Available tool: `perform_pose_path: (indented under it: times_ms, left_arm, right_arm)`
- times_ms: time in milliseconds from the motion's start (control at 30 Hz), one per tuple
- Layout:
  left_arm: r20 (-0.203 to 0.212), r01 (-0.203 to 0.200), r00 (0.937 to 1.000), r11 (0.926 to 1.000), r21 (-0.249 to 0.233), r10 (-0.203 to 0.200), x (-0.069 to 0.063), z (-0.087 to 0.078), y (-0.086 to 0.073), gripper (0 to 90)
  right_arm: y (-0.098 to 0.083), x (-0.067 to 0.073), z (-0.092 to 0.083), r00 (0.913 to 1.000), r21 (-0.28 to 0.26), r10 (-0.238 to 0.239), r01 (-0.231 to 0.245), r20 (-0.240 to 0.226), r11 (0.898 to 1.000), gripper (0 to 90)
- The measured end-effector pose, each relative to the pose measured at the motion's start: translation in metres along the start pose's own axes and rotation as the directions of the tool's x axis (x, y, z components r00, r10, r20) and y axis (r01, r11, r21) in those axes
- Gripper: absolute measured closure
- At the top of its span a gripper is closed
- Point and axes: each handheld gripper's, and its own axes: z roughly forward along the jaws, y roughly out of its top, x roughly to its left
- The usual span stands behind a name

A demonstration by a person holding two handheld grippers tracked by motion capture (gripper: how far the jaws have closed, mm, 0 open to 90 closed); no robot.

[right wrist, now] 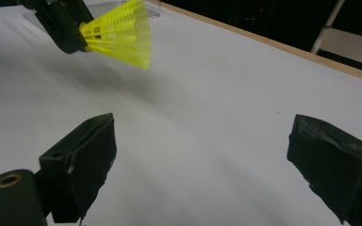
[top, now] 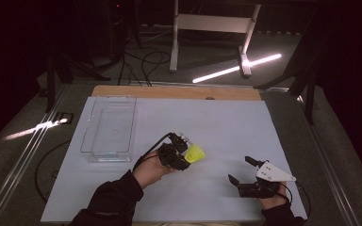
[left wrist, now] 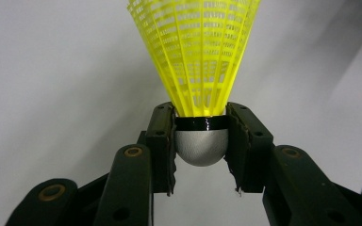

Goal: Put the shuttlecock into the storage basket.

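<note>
Overhead, a white sheet (top: 226, 127) covered the tabletop in a dark room, a clear plastic box (top: 108, 128) lying near its far left corner. Toward the near edge, left of the middle, the left gripper (top: 185, 154) was clamped on the grey cork of a yellow shuttlecock (top: 195, 153). Near the near right corner, the right gripper (top: 241, 170) stood with jaws wide apart, holding nothing.

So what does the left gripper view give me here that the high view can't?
Left gripper view: the shuttlecock's grey rounded cap and black band pinched between the left gripper's pads. High view: the clear tray, the right gripper standing open and empty, the person's sleeves. Both: the yellow shuttlecock held by the left gripper over the white table.
</note>
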Motion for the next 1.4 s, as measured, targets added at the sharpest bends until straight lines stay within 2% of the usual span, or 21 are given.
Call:
perform_pose_path:
  times_ms: [33,233,267,333,500,667,800,1000,1400]
  left_arm:
    - [0.013,0.001,0.9999,1.0000,0.009,-0.001,0.002,-0.002,-0.001,65.7]
    - [0.008,-0.017,0.9998,0.9990,0.041,0.017,0.011,-0.017,-0.005,65.7]
    - [0.017,-0.012,0.9998,0.9990,0.042,0.011,0.013,-0.019,-0.006,65.7]
    - [0.011,-0.022,0.9997,0.9983,0.054,0.021,0.016,-0.025,-0.007,65.7]
    - [0.028,-0.042,0.9988,0.9957,0.082,0.040,0.024,-0.041,-0.010,65.7]
    - [-0.001,-0.055,0.9985,0.9943,0.091,0.056,0.030,-0.056,-0.013,65.6]
    - [-0.005,-0.053,0.9986,0.9943,0.093,0.054,0.035,-0.068,-0.013,65.6]
    - [-0.001,-0.071,0.9974,0.9907,0.116,0.072,0.041,-0.082,-0.016,65.6]
    - [-0.039,-0.056,0.9974,0.9916,0.117,0.061,0.056,-0.107,-0.026,65.6]
  right_arm:
    - [0.000,0.000,0.000,1.0000,0.001,-0.001,0.001,0.000,1.000,8.9]
    - [0.000,0.000,0.000,1.0000,0.003,0.000,0.000,-0.001,1.000,8.9]
    - [0.000,0.000,0.000,1.0000,0.003,0.001,-0.001,-0.002,1.000,8.9]
    - [0.000,0.000,0.001,1.0000,0.002,0.001,-0.001,-0.004,1.000,8.9]
    - [0.000,0.000,0.001,1.0000,0.005,0.000,0.000,-0.005,1.000,8.9]
    - [0.000,0.000,0.001,1.0000,0.005,0.001,-0.001,-0.005,1.000,8.9]
    - [0.000,0.000,0.002,1.0000,0.006,-0.001,0.001,-0.005,1.000,8.9]
    - [0.000,0.000,0.002,1.0000,0.006,-0.001,0.001,-0.007,1.000,8.9]
    - [0.000,0.000,0.001,1.0000,-0.004,-0.008,0.008,0.001,1.000,8.9]
